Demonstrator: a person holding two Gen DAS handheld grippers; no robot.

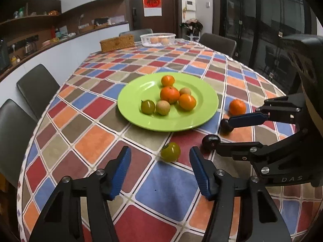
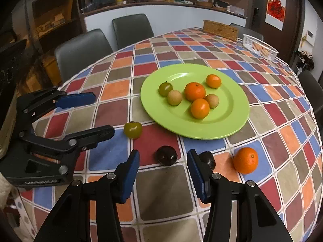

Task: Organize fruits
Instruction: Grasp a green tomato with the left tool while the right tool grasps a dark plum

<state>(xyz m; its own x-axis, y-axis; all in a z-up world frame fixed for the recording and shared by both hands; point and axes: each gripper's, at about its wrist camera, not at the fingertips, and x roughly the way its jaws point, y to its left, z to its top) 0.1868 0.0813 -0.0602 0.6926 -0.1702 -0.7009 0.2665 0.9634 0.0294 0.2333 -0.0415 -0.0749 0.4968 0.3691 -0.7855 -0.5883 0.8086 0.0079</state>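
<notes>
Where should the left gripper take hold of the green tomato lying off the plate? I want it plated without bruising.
Grip the green tomato across its round middle, coming from the near side with the open left gripper lowered around it. It sits alone on the tablecloth, calyx off to one side, so both flanks look free.

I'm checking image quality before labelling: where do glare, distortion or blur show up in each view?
Left wrist view: glare streaks on the round green plastic plate; fisheye bends the checked tablecloth edge; far shelves soft. Right wrist view: a highlight on the same plate; dark vignette in corners; the two dark round fruits show small specular spots.
</notes>
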